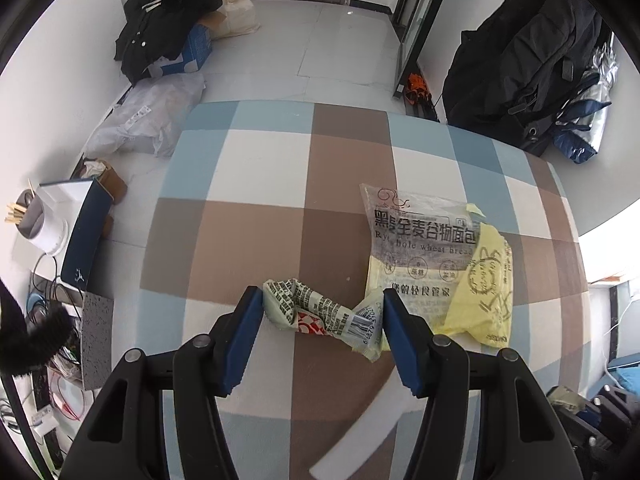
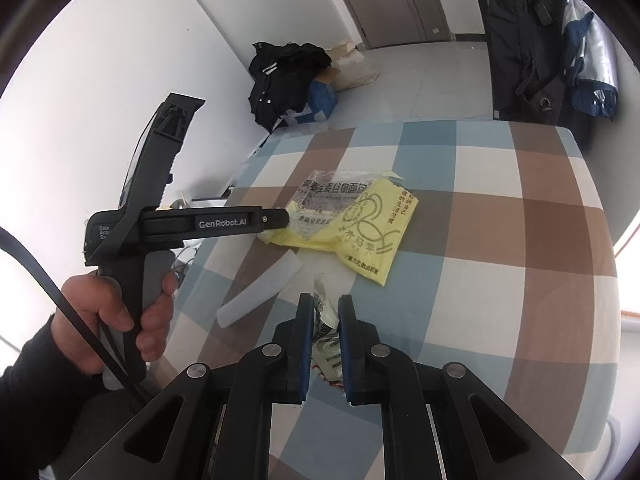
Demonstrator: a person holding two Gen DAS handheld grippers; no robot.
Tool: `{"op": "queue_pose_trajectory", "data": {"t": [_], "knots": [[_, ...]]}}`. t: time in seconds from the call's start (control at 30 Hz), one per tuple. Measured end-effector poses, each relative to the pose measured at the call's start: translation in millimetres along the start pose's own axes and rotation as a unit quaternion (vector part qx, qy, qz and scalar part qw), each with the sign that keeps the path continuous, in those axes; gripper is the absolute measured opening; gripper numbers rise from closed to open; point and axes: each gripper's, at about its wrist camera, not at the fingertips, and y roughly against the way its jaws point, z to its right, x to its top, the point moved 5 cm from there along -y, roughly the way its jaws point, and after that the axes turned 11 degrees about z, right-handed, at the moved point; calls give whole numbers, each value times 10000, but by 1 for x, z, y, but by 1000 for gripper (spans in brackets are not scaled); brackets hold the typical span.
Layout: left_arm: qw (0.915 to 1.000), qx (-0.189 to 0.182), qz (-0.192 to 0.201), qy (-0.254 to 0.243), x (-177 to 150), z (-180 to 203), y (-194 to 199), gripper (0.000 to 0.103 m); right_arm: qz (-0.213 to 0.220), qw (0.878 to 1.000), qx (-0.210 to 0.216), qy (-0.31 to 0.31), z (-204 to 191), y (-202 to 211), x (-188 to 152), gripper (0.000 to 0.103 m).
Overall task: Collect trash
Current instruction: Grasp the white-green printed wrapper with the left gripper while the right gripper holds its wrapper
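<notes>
Closest to me, the right gripper [image 2: 324, 312] has its blue-padded jaws nearly closed on a crumpled snack wrapper [image 2: 326, 344], pale plastic with black print and a bit of red. It looks pinched and carried so that hand stays loaded while the other one works; I can't tell whether the wrapper's lower end touches the cloth.

Just beyond lies a white plastic strip [image 2: 260, 294], flat on the checked tablecloth [image 2: 480, 240] and untouched.

A little further, the left gripper [image 1: 318, 300] hangs low with its jaws spread wide on either side of a second crumpled wrapper [image 1: 320, 314], the barcode end toward the right finger. Nothing is gripped yet. The wide stance seems chosen to take in the whole twisted length, and I'd guess a squeeze comes next.

Just beside that, partly overlapped by the wrapper's tip, a clear rye bread bag [image 1: 416, 240] lies flat with a yellow bag [image 1: 484, 292] across its right side.

Past the table edge, a black jacket [image 1: 164, 20] is heaped over boxes against the wall.
</notes>
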Motion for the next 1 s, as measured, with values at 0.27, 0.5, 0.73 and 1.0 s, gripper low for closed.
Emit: {"op": "queue_pose_trajectory", "data": {"t": [0.27, 0.5, 0.73, 1.0], "knots": [[9991, -275, 122, 310, 3, -3, 18, 56, 30, 9999, -19, 159, -14, 3, -4, 11], [9979, -379, 447, 258, 2, -1, 40, 56, 113, 9996, -186, 158, -17, 12, -12, 11], [9935, -569, 989, 58, 1, 3, 71, 56, 327, 9987, -322, 213, -24, 31, -15, 11], [9876, -786, 1359, -34, -5, 7, 110, 56, 536, 9980, -331, 24, -32, 64, -17, 11]]}}
